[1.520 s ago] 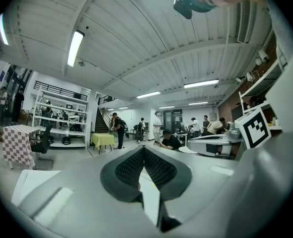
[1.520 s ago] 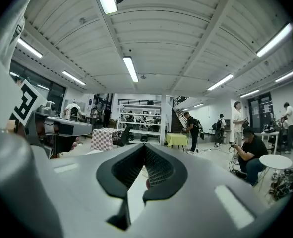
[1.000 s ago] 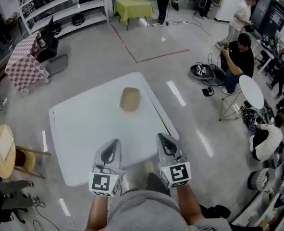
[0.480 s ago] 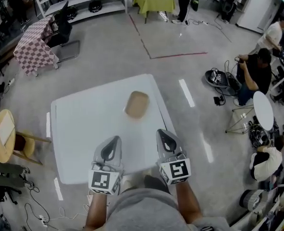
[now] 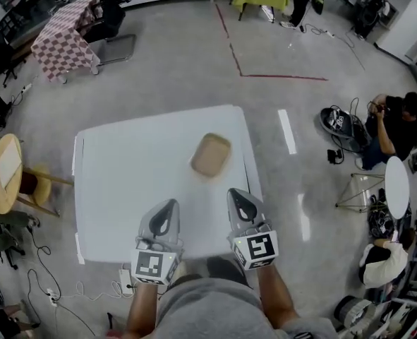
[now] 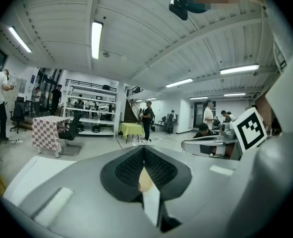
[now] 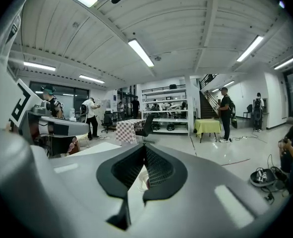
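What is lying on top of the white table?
A tan tray-like piece lies on the white table, toward its far right. Whatever is beneath that piece is covered.

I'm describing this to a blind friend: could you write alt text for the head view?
Seen from above, a person holds a left gripper and a right gripper, each with a square-marker cube, over the near edge of a white table; a tan tray lies on it just beyond them. Grey floor surrounds the table.
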Action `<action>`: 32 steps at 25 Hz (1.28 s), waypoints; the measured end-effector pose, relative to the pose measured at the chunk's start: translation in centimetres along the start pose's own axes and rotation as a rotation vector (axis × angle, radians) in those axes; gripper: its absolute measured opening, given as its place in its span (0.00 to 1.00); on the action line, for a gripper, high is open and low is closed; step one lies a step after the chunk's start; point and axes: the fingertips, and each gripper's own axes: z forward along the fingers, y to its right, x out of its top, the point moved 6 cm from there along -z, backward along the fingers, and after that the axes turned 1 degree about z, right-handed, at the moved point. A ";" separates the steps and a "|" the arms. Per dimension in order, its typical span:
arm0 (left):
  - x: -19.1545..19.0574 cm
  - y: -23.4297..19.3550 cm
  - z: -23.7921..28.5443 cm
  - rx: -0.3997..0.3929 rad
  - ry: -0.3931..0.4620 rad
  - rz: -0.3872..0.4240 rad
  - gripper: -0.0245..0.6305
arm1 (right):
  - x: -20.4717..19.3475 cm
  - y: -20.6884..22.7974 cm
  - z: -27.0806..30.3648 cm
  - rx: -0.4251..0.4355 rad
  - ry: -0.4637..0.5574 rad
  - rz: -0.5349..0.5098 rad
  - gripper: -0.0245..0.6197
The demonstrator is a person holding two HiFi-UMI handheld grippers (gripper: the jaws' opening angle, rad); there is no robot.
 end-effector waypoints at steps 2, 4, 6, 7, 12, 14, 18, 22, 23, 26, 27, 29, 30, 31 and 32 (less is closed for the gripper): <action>-0.6 -0.7 0.7 0.025 -0.021 -0.011 0.05 | -0.7 0.3 1.4 0.021 -0.022 0.004 0.04; -1.4 -1.2 1.3 0.044 -0.036 -0.023 0.05 | -1.4 0.6 2.5 0.040 -0.042 0.012 0.04; -2.4 -1.5 1.7 0.062 -0.048 -0.031 0.05 | -2.2 1.0 3.4 0.058 -0.065 0.022 0.04; -2.8 -1.6 2.0 0.071 -0.055 -0.035 0.05 | -2.6 1.2 3.8 0.066 -0.075 0.024 0.04; -5.0 -2.6 3.1 0.111 -0.097 -0.066 0.05 | -4.9 1.8 5.8 0.103 -0.130 0.031 0.04; -5.8 -2.9 3.6 0.125 -0.124 -0.074 0.05 | -5.8 2.0 6.5 0.113 -0.152 0.038 0.04; -7.7 -3.0 4.8 0.118 -0.147 -0.087 0.05 | -7.6 2.6 7.8 0.130 -0.190 0.057 0.04; -9.3 -3.4 5.6 0.121 -0.183 -0.104 0.05 | -9.2 2.7 9.0 0.144 -0.224 0.075 0.04; -9.6 -3.4 5.8 0.120 -0.189 -0.108 0.05 | -9.6 2.8 9.2 0.147 -0.230 0.078 0.04; -10.7 -3.3 6.2 0.115 -0.207 -0.113 0.05 | -10.8 3.1 9.9 0.151 -0.243 0.086 0.04; -11.1 -3.3 6.3 0.115 -0.214 -0.117 0.05 | -11.2 3.1 10.0 0.151 -0.248 0.090 0.04; -11.9 -3.3 6.3 0.117 -0.229 -0.127 0.05 | -11.8 3.2 10.4 0.153 -0.262 0.098 0.04; -12.1 -3.3 6.4 0.117 -0.233 -0.129 0.05 | -12.2 3.2 10.5 0.154 -0.270 0.100 0.04; -12.4 -3.4 6.5 0.116 -0.236 -0.130 0.05 | -12.5 3.2 10.7 0.155 -0.278 0.101 0.04; -12.6 -3.4 6.6 0.115 -0.239 -0.132 0.06 | -12.9 3.2 10.9 0.155 -0.286 0.102 0.04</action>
